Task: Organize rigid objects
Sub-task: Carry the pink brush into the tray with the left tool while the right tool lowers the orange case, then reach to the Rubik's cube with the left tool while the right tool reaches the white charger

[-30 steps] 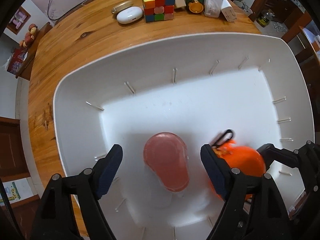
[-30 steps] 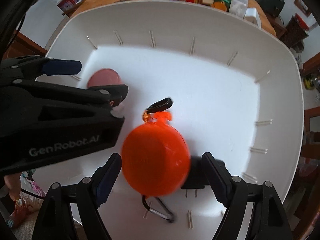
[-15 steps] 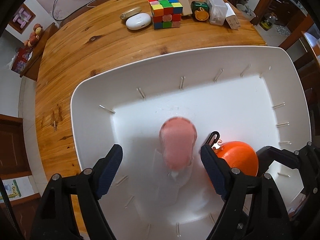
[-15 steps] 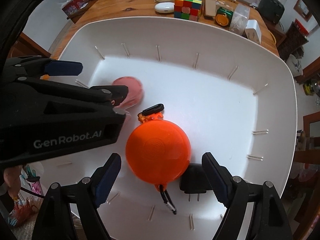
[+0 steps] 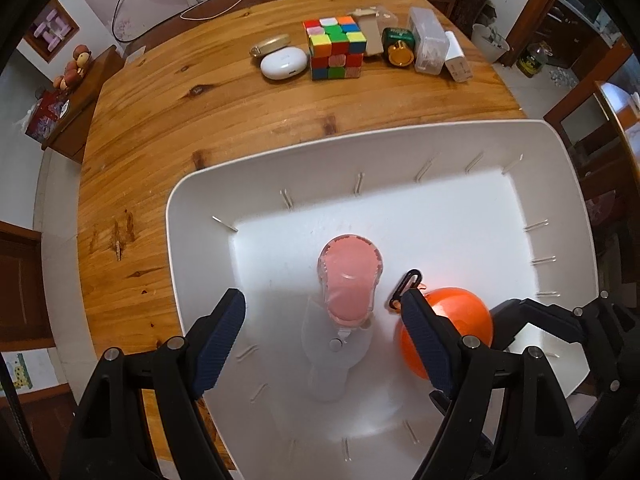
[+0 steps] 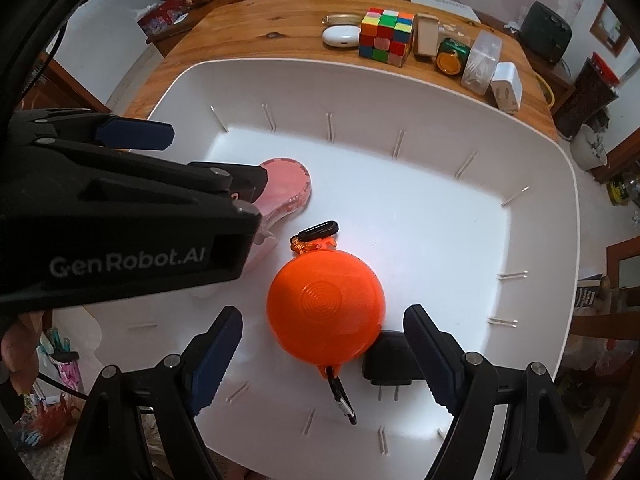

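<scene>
Left wrist view: left tongs (image 5: 322, 334) gape empty above the white bin (image 5: 192, 208); pink case (image 5: 350, 280) lies on the bin floor between them. Right wrist view: right tongs (image 6: 322, 354) likewise spread, empty, over orange disc (image 6: 326, 304) lying beside black plug (image 6: 390, 360); cube (image 6: 386, 38) on wooden surface (image 6: 256, 20).

Wooden table (image 5: 168, 128), round-edged, knotty planks; white bin and a row of small items on it.
White bin (image 5: 360, 148) sits at the near side. Along the far edge, a close row: gold case (image 5: 270, 44), white earbud case (image 5: 283, 63), colour cube (image 5: 335, 49), tan card box (image 5: 370, 36), green tin with gold lid (image 5: 399, 46), clear plastic box (image 5: 429, 44), white charger (image 5: 458, 62).
</scene>
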Action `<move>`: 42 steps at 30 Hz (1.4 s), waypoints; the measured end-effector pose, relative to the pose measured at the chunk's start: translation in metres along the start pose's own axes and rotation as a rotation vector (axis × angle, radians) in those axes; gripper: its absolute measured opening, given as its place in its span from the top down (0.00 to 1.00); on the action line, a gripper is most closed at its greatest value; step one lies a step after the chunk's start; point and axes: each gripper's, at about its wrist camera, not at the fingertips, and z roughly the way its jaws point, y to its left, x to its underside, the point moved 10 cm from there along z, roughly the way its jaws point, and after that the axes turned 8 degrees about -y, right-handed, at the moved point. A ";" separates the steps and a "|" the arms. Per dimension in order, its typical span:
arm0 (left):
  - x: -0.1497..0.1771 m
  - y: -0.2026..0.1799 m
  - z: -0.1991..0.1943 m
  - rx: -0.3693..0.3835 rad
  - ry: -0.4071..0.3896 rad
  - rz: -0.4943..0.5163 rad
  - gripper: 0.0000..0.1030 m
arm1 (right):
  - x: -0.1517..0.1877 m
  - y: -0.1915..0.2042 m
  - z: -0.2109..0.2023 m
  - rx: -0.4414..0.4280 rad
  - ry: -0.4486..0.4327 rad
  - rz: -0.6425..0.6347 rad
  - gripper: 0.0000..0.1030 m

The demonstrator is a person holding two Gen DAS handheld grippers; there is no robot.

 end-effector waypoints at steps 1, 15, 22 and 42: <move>-0.001 -0.001 -0.002 0.002 -0.005 -0.001 0.20 | 0.000 0.000 -0.001 0.004 -0.001 -0.003 0.19; -0.039 0.007 -0.045 0.010 -0.100 -0.015 0.20 | -0.014 -0.021 -0.028 0.019 -0.053 0.063 0.19; -0.075 0.010 -0.065 0.035 -0.145 -0.013 0.20 | -0.035 -0.037 -0.047 -0.006 -0.106 0.118 0.21; -0.197 0.002 -0.075 0.137 -0.235 0.068 0.20 | -0.144 -0.142 -0.110 0.217 -0.222 0.225 0.28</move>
